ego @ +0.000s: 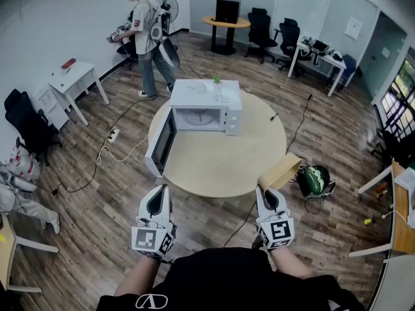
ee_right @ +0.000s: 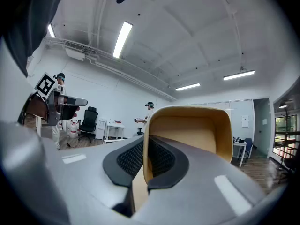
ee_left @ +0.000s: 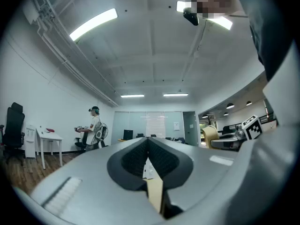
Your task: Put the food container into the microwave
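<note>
Food container (ee_right: 192, 135): tan, looks empty, held in the air just short of the bench (ego: 220, 167) edge, on the right. Right gripper (ego: 262, 188) is clamped on one side wall only, so the container hangs cantilevered and could sag or slip out if swung fast. Left gripper (ego: 160, 190) is closed with nothing in it. Microwave (ego: 206, 109) sits mid-bench with its door (ego: 162, 141) swung open to the left. A skewed approach would likely clip the cavity frame.
</note>
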Available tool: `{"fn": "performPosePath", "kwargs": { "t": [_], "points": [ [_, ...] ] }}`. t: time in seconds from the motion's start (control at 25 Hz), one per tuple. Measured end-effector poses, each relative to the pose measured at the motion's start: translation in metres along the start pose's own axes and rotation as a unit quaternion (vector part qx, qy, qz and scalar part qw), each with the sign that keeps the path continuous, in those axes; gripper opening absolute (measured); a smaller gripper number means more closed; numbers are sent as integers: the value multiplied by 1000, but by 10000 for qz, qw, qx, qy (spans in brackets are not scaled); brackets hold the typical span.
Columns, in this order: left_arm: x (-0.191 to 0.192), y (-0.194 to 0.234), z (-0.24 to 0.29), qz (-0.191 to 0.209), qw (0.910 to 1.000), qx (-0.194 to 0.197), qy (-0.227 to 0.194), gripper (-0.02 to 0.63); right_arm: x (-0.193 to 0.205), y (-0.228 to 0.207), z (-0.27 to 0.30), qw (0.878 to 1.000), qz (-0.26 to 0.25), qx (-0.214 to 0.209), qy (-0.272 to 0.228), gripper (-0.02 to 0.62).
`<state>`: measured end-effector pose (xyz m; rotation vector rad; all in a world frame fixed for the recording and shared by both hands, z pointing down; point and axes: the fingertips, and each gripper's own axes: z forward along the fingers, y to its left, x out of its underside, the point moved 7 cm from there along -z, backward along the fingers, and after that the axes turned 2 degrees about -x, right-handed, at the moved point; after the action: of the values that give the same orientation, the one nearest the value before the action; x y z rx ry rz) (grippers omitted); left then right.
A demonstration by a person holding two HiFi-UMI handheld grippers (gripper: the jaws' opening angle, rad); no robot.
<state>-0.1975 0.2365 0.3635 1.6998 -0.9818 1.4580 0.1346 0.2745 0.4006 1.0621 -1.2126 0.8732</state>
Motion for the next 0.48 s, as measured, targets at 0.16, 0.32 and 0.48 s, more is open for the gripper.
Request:
{"fn": "performPosePath", "kwargs": {
  "t": [0.16, 0.32, 0.48],
  "points": [
    [3, -2, 3, -57, 10000, 55, 26, 0, 1, 1, 2, 10000, -8, -26, 7, 11],
    [5, -5, 5, -84, 9999, 98, 56, 0, 2, -2, 1, 10000, 80, -45, 35, 11],
    [9, -11, 8, -89, 9998, 149, 96, 0, 1, -4, -3, 9994, 223, -192, -169, 12]
  ]
}}
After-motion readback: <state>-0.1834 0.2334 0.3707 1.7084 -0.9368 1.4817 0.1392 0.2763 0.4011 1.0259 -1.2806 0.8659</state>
